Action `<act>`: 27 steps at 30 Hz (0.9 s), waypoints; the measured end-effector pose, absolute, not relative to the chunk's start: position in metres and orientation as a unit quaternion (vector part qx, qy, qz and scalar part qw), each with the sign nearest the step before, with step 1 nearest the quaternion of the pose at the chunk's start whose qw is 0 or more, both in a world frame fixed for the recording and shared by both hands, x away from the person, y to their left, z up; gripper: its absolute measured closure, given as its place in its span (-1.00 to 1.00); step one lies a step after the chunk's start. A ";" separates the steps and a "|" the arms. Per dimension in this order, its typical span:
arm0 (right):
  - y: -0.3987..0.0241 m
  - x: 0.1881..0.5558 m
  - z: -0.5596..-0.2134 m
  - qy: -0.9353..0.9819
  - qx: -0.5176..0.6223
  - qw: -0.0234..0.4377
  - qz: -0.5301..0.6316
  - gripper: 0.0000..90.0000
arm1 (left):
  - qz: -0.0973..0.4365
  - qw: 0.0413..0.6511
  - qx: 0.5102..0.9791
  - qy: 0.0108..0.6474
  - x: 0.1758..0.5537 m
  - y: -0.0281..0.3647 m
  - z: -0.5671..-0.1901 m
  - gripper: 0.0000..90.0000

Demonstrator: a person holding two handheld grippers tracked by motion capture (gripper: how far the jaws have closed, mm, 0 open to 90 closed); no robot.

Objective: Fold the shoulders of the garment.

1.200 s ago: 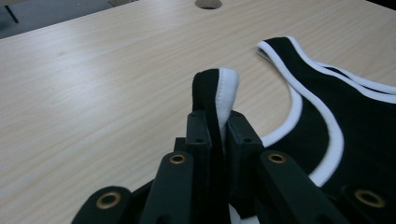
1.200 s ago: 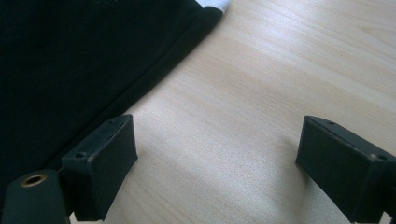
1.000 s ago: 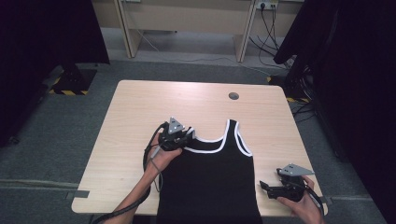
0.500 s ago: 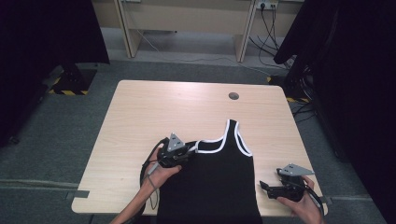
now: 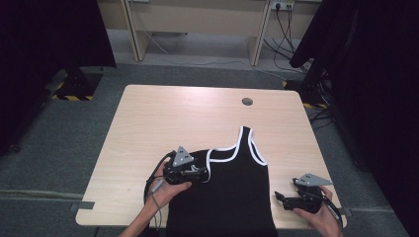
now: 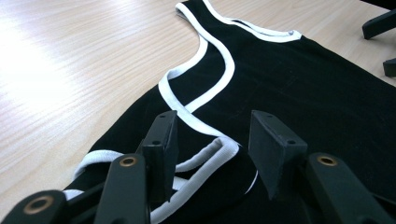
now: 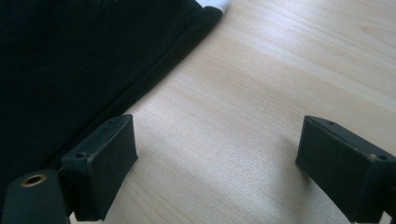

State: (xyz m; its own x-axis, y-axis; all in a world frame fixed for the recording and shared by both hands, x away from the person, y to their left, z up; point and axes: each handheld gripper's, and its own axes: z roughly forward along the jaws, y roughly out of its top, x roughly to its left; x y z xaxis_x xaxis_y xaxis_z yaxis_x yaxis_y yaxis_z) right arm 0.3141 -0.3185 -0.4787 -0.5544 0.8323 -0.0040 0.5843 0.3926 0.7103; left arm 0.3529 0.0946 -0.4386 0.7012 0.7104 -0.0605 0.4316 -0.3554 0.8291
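Note:
A black tank top (image 5: 232,197) with white trim lies flat on the wooden table (image 5: 173,113). Its right strap (image 5: 245,132) reaches away from me, and its left strap (image 6: 219,151) is folded back onto the body. My left gripper (image 5: 203,174) hovers over that folded strap. Its jaws have just been opening, and the strap lies loose between them (image 6: 212,140) with neither pad pressing on it. My right gripper (image 5: 279,197) stands open at the garment's right side; bare wood lies between its jaws (image 7: 215,149), and the black hem (image 7: 70,56) is beside the left one.
A round cable hole (image 5: 247,101) sits near the table's far edge. The other gripper's jaws (image 6: 378,25) show at the top right of the left gripper view. Dark curtains and desk legs stand beyond the table, with grey carpet all around.
The left gripper has come toward the near edge, bringing the left strap back over the garment's body, and its jaws have parted. The right gripper has kept still.

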 end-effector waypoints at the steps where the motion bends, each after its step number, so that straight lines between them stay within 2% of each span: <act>1: -0.319 0.314 -0.479 0.814 0.435 0.183 0.338 -0.72 | 0.158 0.444 0.808 0.355 0.354 0.095 -0.439 0.14; 11: -0.319 0.314 -0.479 0.814 0.435 0.183 0.338 -0.72 | 0.178 0.421 0.809 0.370 0.367 0.091 -0.452 0.09; 18: -0.319 0.314 -0.479 0.814 0.435 0.183 0.338 -0.72 | 0.201 0.374 0.835 0.349 0.345 0.095 -0.466 0.05; 27: -0.319 0.314 -0.479 0.814 0.435 0.183 0.338 -0.72 | 0.202 0.367 0.837 0.351 0.328 0.107 -0.478 0.01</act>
State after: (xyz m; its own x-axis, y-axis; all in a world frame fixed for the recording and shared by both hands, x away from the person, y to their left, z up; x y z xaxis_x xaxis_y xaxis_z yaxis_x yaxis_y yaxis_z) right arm 0.3141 -0.3186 -0.4788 -0.5544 0.8323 -0.0043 0.5840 0.3928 0.7104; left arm 0.3284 0.1066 -0.4783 0.6718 0.7364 0.0798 0.4399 -0.4834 0.7569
